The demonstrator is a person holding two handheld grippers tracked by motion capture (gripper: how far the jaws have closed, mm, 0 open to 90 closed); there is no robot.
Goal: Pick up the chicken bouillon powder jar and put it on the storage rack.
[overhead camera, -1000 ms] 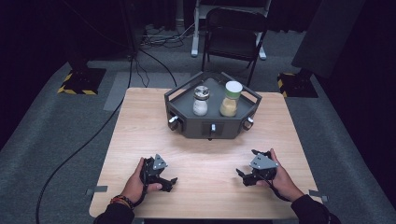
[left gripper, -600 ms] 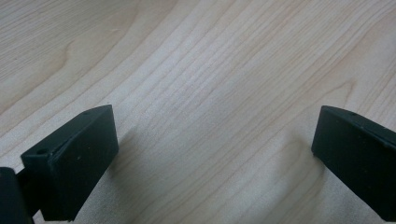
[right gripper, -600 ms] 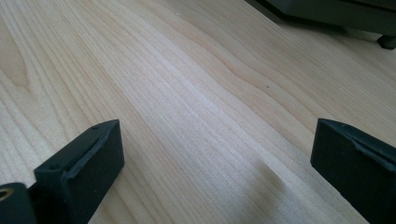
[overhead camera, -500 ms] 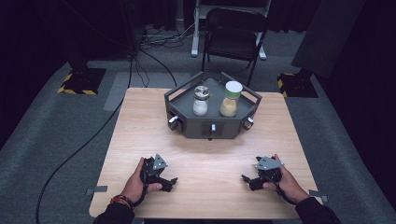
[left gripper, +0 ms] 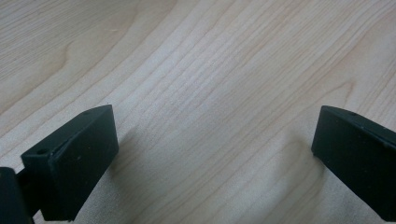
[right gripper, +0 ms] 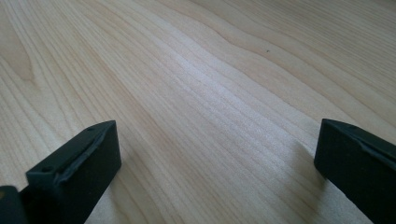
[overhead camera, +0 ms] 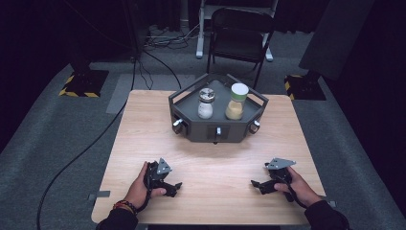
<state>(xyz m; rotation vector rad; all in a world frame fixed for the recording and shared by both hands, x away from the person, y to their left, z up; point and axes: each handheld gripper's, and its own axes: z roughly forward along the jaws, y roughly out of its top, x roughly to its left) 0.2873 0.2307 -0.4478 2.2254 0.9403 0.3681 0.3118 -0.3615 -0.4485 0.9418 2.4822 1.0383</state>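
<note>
1. The left gripper (overhead camera: pixel 165 184) rested on the near left of the tabletop (overhead camera: pixel 143 124), held in the person's left hand (overhead camera: pixel 139 187). Its jaws stood wide apart with nothing but bare wood between them, as the left gripper view confirmed.
2. The right gripper (overhead camera: pixel 263 184) lay on the near right of the tabletop in the right hand (overhead camera: pixel 292 184). Its jaws had just been opening and stood spread, with only wood grain between them.
3. Both grippers were well apart from the goods; neither touched anything but the tabletop.
4. Farther off, at the far middle of the tabletop, sat a dark tray (overhead camera: pixel 191 125) with a raised rail and small knobs on its front faces.
5. On the tray stood two jars, upright, near each other but apart: a clear jar (overhead camera: pixel 206 103) with a metal cap and white contents at left, and a taller jar (overhead camera: pixel 235 101) with a white lid and yellowish contents at right.
6. The clear jar looked like glass: stiff, smooth, probably slippery and breakable, and of some weight for its size. The taller one was likely stiff too, though whether glass or plastic could not be told.
7. Either would best be taken across the body just below the cap, jaws level, lifted straight up to clear the rail.
</note>
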